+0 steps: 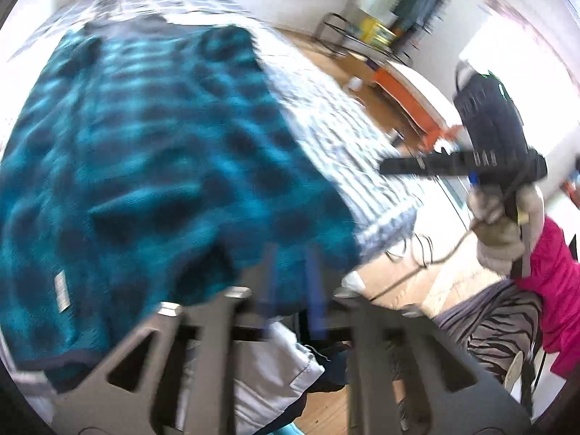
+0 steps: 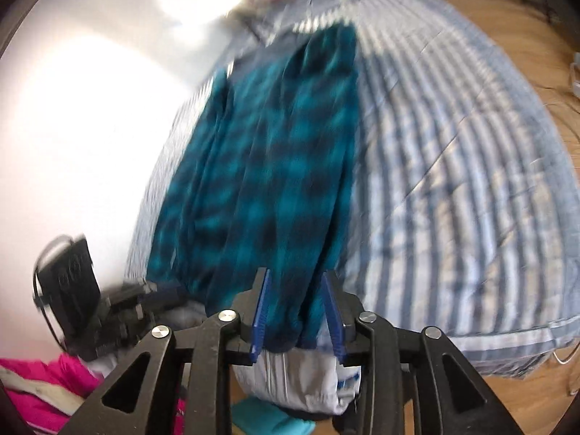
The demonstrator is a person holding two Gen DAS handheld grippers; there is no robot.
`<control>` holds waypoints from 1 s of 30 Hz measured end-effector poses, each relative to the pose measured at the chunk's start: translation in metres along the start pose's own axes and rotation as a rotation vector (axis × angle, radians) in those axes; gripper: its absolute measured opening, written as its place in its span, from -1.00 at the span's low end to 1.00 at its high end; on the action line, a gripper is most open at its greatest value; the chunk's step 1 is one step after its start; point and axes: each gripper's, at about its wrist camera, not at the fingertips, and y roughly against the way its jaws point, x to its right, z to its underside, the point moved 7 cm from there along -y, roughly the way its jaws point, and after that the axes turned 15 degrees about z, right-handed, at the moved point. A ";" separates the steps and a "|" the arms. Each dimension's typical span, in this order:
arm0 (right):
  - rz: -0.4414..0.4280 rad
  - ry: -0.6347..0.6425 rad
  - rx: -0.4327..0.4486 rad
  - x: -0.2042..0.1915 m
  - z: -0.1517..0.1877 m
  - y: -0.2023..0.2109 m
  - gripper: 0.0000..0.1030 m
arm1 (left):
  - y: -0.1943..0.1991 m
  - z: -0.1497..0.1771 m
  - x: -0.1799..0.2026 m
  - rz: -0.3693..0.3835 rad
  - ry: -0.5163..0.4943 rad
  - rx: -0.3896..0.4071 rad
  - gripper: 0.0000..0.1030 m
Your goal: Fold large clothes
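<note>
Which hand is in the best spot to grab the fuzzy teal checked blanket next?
Probably the right. Its gripper has its blue fingers open around the near hem of the fuzzy teal checked blanket. The left gripper is blurred, and whether it reaches the hem is unclear.

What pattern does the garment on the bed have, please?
The garment is teal with dark checks, clearest in the right wrist view.
</note>
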 end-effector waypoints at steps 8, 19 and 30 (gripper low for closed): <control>0.018 -0.144 0.116 0.052 -0.016 0.033 -0.35 | -0.099 -0.004 0.043 -0.016 -0.133 -0.161 0.17; -0.019 -0.166 0.145 0.060 -0.019 0.042 -0.28 | -0.132 0.003 -0.001 -0.092 -0.082 -0.209 -0.04; -0.012 -0.101 0.175 0.046 -0.081 0.012 0.23 | -0.092 -0.012 0.001 0.049 0.042 -0.096 -0.70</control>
